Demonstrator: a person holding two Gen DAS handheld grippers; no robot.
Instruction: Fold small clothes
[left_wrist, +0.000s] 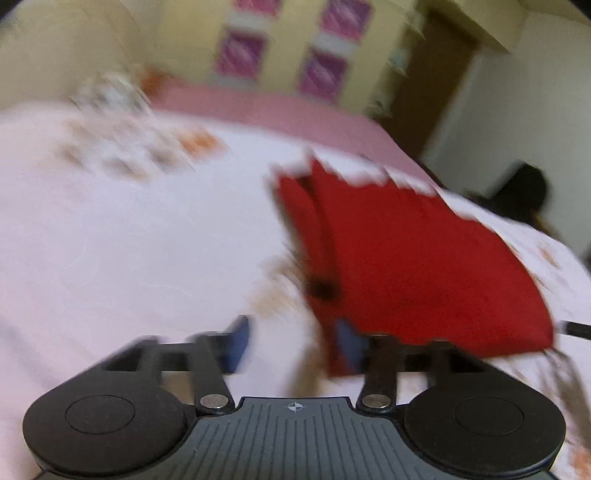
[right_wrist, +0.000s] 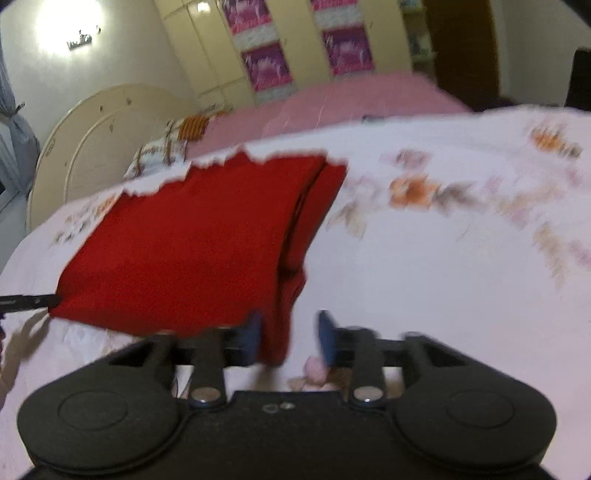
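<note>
Nearest the left wrist camera sits the left gripper (left_wrist: 291, 343), its two blue-padded fingers standing apart over the pale sheet; the right-hand pad overlaps the near corner of the red garment (left_wrist: 406, 258), yet the blur hides whether it touches, and no cloth is pinched between the pads. Both views are smeared by motion.

Red garment (right_wrist: 192, 251) lies folded on the bed (right_wrist: 443, 295), which is covered by a white sheet with faint orange and brown flower prints; in the left view it lies toward the bed's right side, in the right view toward its left; a narrower folded strip runs along one long side of it, and that strip's near end reaches down between the fingers of the right gripper (right_wrist: 290, 336). Those fingers stand apart too; the left pad is just beside or against the strip, the right pad is clear of it, so the cloth is not clamped.

Beyond the white sheet a pink cover (right_wrist: 351, 99) runs to the bed's far edge; a patterned pillow (right_wrist: 159, 155) lies by the cream rounded headboard (right_wrist: 85, 147); a cream wardrobe (right_wrist: 295, 44) with purple panels stands behind.
</note>
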